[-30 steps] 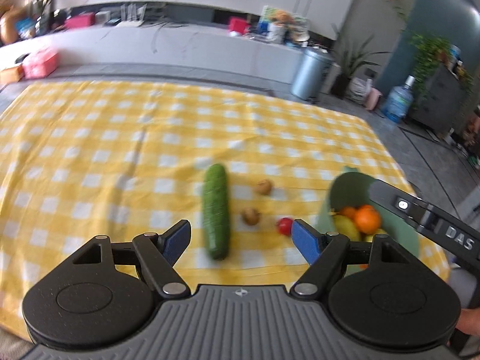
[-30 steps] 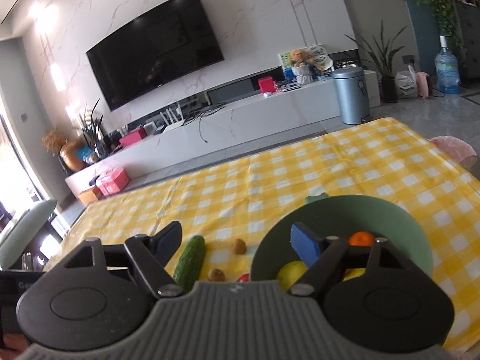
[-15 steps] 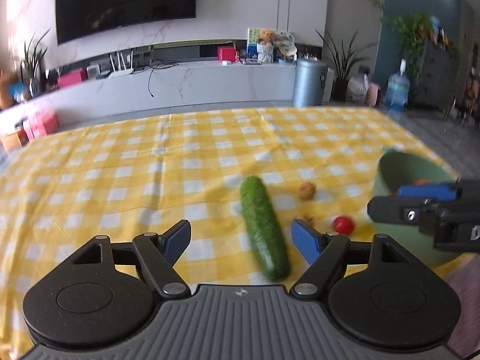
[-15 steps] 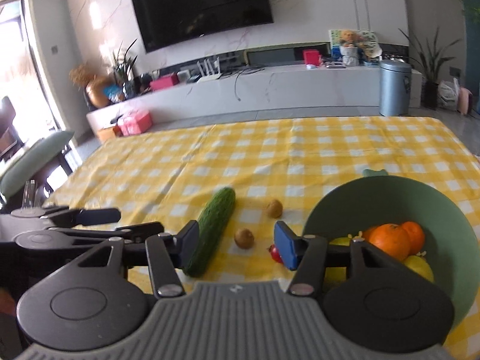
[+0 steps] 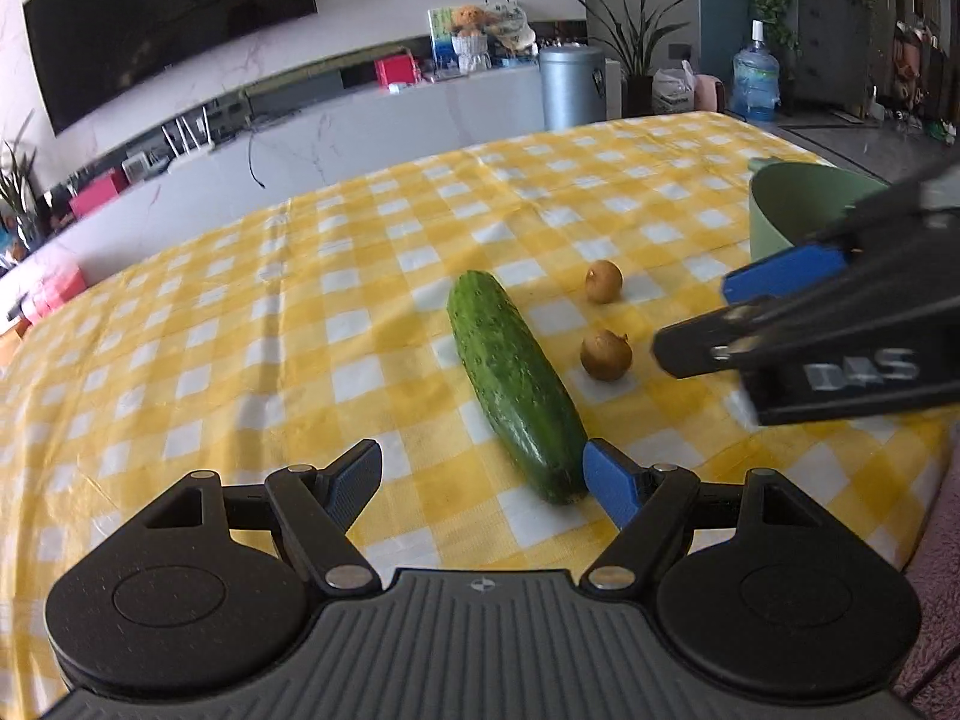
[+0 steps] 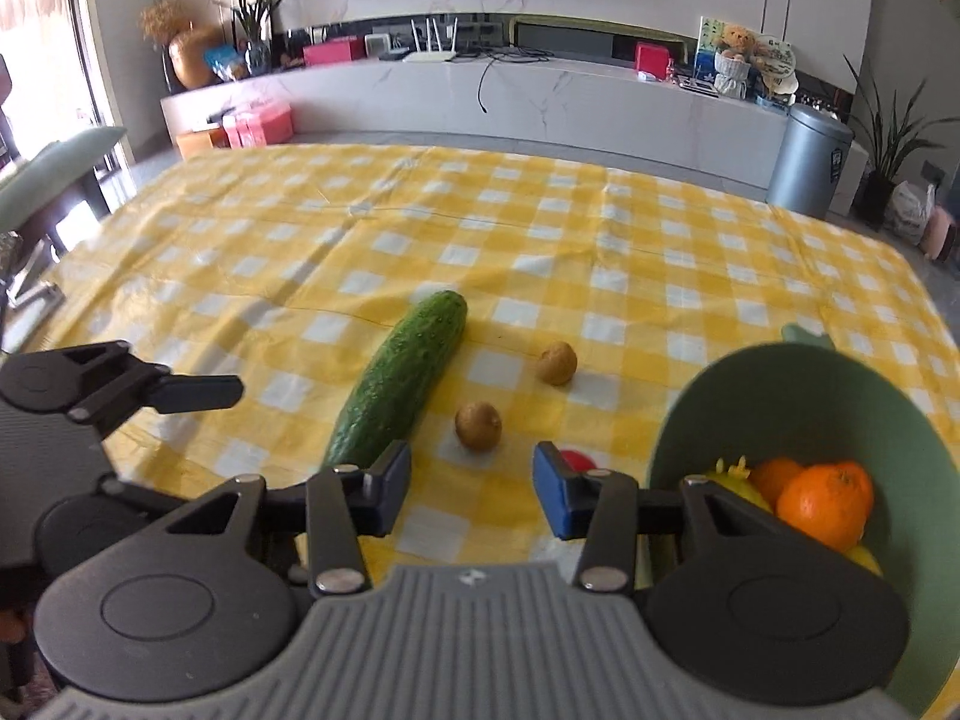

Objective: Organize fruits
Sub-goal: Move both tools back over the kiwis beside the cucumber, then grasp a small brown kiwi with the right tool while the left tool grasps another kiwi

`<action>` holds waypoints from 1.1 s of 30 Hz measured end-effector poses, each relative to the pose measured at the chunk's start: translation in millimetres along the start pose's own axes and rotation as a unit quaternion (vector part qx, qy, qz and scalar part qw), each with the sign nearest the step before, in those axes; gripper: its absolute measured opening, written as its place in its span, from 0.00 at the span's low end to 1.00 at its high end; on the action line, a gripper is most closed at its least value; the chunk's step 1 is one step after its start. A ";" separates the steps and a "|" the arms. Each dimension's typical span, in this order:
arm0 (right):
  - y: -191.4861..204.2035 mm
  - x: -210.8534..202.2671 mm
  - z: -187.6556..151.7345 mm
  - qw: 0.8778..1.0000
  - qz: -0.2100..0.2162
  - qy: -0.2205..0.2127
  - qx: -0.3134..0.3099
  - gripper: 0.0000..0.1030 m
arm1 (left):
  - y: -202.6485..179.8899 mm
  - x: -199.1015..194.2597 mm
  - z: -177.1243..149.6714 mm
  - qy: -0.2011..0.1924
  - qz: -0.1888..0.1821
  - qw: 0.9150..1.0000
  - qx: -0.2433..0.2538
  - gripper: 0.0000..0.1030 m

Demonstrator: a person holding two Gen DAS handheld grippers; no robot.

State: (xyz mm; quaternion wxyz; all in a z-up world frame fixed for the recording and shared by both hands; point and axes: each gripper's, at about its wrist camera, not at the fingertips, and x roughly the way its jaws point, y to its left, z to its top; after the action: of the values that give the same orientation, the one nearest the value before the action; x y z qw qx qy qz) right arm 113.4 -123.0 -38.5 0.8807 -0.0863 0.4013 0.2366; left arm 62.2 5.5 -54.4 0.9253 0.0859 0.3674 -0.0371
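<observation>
right wrist view: right gripper (image 6: 473, 480) fingers apart, just been closing – nothing between; left gripper (image 5: 483, 474) wide.

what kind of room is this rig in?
Most likely a home living room: a wall-mounted TV hangs over a long marble media console, houseplants stand nearby, and the work surface is a table under a yellow checked cloth.

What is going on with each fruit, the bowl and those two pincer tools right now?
Long green cucumber: lying flat on the yellow checked cloth, untouched.
Two small brown round fruits: loose on the cloth, apart.
Small red fruit: on the cloth, half hidden behind a pad.
Green bowl: holding oranges and yellow fruit.
Left gripper: open, empty.
Right gripper: jaws just been closing, nothing between them.
</observation>
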 end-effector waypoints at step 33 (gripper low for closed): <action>17.1 79.9 27.1 0.998 -0.042 0.029 -0.034 0.22 | 14.1 4.5 0.6 0.000 -0.002 0.999 -0.038 0.87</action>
State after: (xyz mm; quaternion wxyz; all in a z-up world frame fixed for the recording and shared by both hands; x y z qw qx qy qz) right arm 168.4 -71.0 -79.7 0.8745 -0.1397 0.4144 0.2099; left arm 67.7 19.2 -55.3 0.9279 0.0497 0.3686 -0.0252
